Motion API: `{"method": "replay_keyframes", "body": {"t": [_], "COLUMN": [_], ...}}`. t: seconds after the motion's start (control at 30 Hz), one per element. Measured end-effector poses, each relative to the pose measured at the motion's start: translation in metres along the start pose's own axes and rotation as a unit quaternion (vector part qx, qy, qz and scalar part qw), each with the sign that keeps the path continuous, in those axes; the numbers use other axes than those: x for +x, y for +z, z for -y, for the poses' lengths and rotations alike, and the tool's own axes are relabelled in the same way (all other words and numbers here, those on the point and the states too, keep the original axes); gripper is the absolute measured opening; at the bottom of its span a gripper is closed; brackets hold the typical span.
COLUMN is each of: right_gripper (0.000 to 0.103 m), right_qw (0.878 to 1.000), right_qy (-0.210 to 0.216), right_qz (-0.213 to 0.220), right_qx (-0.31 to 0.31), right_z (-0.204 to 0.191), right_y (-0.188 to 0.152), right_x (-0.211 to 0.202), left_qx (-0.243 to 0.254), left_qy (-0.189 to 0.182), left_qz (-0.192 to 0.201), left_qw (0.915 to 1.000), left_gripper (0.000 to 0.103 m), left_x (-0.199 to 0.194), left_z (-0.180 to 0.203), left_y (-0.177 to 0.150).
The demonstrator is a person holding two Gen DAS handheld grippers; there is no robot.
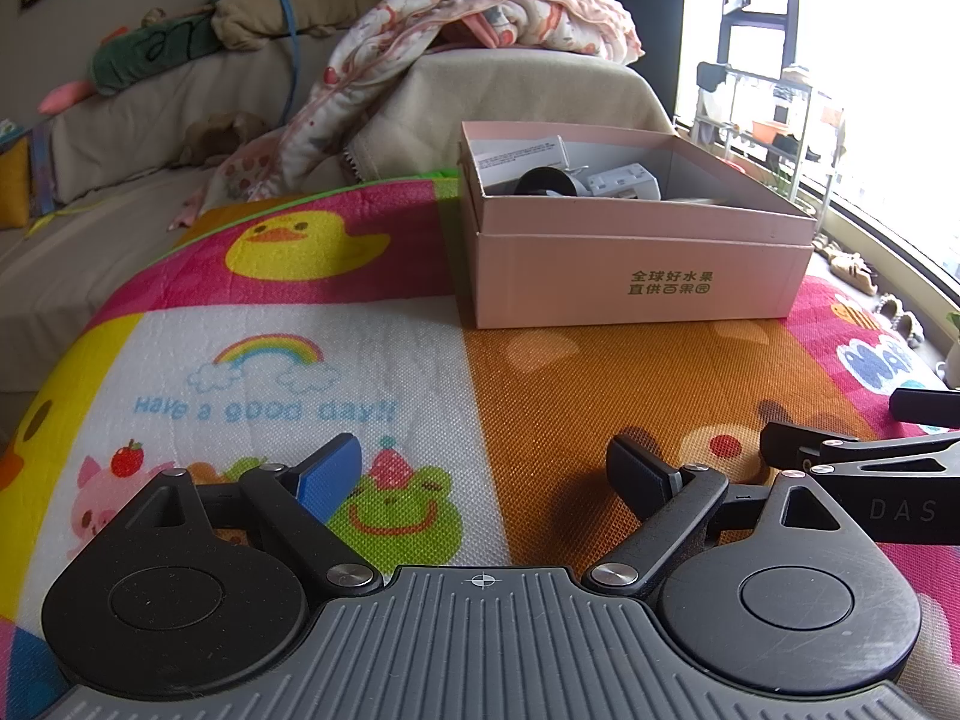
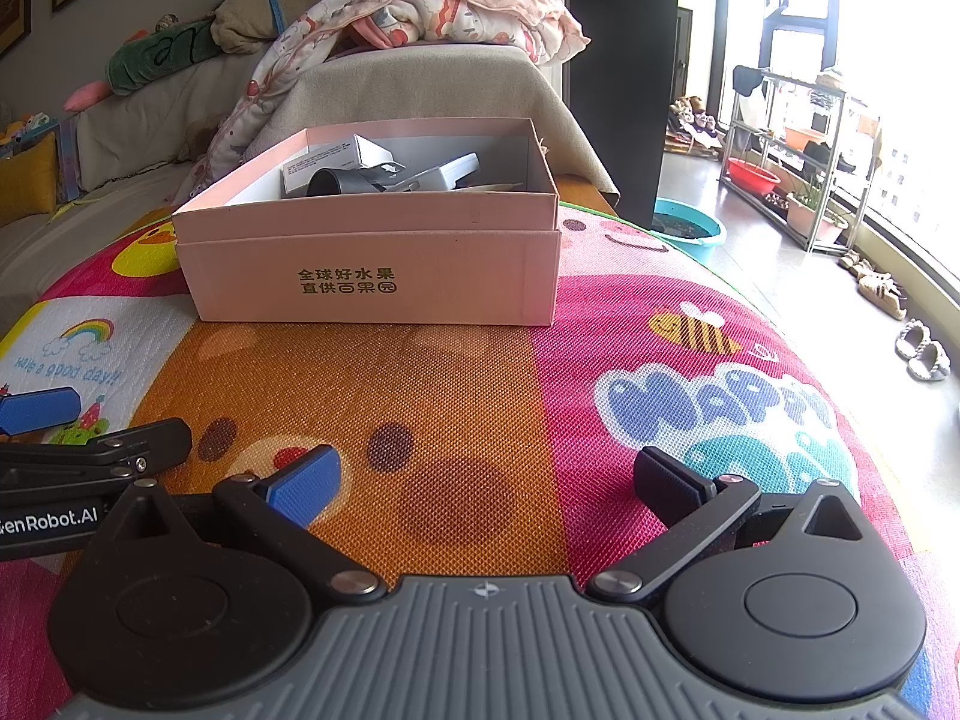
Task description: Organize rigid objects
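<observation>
A pink cardboard box [image 1: 636,276] [image 2: 372,276] stands on the colourful play mat [image 1: 288,372] [image 2: 600,372], ahead of both grippers. Inside it lie a black cylinder [image 1: 543,181] [image 2: 339,183], a white power strip [image 1: 624,183] [image 2: 444,174] and a small white carton [image 1: 522,153] [image 2: 336,156]. My left gripper [image 1: 486,468] is open and empty, low over the mat. My right gripper [image 2: 489,477] is open and empty too, beside the left one. Each shows at the edge of the other's view: the right gripper [image 1: 864,438], the left gripper [image 2: 90,438].
A sofa [image 1: 150,120] with pillows and a draped blanket [image 1: 480,18] runs behind the mat. To the right are a floor with a teal basin [image 2: 690,228], a metal shelf rack [image 2: 792,162], shoes and a bright window.
</observation>
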State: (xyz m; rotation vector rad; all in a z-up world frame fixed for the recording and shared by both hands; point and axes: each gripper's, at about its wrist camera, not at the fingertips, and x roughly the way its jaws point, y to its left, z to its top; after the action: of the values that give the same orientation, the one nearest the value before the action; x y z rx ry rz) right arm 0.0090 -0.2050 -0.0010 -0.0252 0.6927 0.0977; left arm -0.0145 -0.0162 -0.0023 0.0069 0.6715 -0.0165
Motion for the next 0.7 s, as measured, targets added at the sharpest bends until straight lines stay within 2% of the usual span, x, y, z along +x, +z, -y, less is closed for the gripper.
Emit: {"method": "replay_keyframes", "body": {"t": [0.7], "right_gripper": [0.103], "right_qw": [1.0], "right_qy": [0.0], "right_qz": [0.0], "right_qx": [0.0], "right_z": [0.0001], "right_y": [0.0], "right_x": [-0.0005], "left_qx": [-0.002], "left_qy": [-0.003], "left_qz": [0.0], "left_qw": [1.0], "left_gripper": [0.093], "left_x": [-0.0003], "left_z": [0.0002], "left_y": [-0.001]}}
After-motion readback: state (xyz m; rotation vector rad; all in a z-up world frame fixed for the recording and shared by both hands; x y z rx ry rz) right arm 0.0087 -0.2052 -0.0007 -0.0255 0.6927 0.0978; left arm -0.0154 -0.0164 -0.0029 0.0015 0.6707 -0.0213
